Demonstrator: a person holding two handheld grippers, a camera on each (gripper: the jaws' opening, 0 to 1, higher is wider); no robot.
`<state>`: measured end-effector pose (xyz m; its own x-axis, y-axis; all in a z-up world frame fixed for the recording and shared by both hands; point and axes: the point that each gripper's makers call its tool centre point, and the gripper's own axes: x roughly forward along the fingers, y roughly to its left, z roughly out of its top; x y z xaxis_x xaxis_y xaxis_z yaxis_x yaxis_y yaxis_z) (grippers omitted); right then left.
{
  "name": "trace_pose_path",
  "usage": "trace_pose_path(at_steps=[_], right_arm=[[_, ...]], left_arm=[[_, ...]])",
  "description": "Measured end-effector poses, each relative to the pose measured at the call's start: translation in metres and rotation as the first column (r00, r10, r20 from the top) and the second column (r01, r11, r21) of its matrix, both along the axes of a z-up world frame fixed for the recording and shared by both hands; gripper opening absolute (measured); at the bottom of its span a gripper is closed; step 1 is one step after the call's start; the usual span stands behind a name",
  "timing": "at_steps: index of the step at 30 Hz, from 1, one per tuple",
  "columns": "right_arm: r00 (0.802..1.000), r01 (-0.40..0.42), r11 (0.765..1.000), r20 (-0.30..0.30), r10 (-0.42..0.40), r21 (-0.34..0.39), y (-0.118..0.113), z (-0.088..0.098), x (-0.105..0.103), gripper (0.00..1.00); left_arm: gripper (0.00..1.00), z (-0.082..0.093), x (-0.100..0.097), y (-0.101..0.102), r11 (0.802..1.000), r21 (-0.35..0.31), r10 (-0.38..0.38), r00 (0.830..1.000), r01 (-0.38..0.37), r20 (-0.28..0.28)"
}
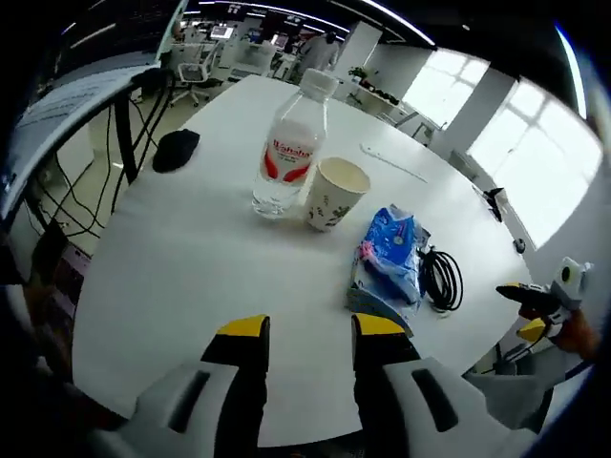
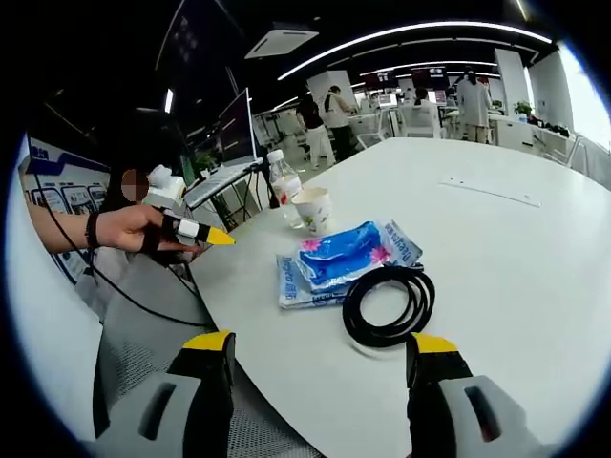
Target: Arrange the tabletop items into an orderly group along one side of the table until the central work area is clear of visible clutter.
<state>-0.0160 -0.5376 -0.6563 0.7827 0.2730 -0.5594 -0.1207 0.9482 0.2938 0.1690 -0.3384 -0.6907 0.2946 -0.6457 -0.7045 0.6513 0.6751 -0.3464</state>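
White tabletop (image 1: 191,248) already half tidied: water bottle (image 1: 289,153), paper cup (image 1: 335,193), blue wipes packs (image 1: 389,258), coiled black cable (image 2: 387,303) grouped, black pouch (image 1: 176,149) stray, both tools (image 1: 307,336) (image 2: 321,345) apart, empty.

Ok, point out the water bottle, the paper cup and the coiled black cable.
water bottle (image 1: 286,160), left gripper view, on its red label.
paper cup (image 1: 334,196), left gripper view, on its outer wall.
coiled black cable (image 2: 355,307), right gripper view, on the coil's left loop.
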Motion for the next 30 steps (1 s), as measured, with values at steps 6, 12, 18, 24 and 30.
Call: trace_pose_path(at_steps=[6, 12, 18, 24, 30], right_arm=[[1.0, -0.01, 1.0, -0.021, 0.009, -0.011, 0.0, -0.005, -0.002, 0.75], [0.999, -0.01, 1.0, -0.04, 0.01, -0.009, -0.001, -0.013, -0.003, 0.75], [0.998, 0.005, 1.0, -0.055, -0.005, -0.001, -0.003, -0.02, 0.0, 0.74], [0.996, 0.005, 1.0, -0.088, -0.005, -0.005, -0.003, -0.029, 0.003, 0.74], [0.996, 0.002, 1.0, -0.092, -0.003, -0.001, -0.008, -0.033, 0.009, 0.73]], left_arm=[[0.36, 0.003, -0.005, -0.001, 0.998, 0.019, -0.063, 0.998, 0.062, 0.033], [0.43, -0.001, -0.013, -0.004, 0.991, 0.036, -0.133, 0.99, 0.131, 0.048], [0.45, -0.003, -0.016, -0.005, 0.988, 0.036, -0.15, 0.988, 0.148, 0.046], [0.46, 0.001, -0.012, -0.006, 0.989, 0.023, -0.15, 0.987, 0.149, 0.051], [0.49, 0.001, -0.012, -0.005, 0.982, 0.042, -0.189, 0.98, 0.187, 0.069]])
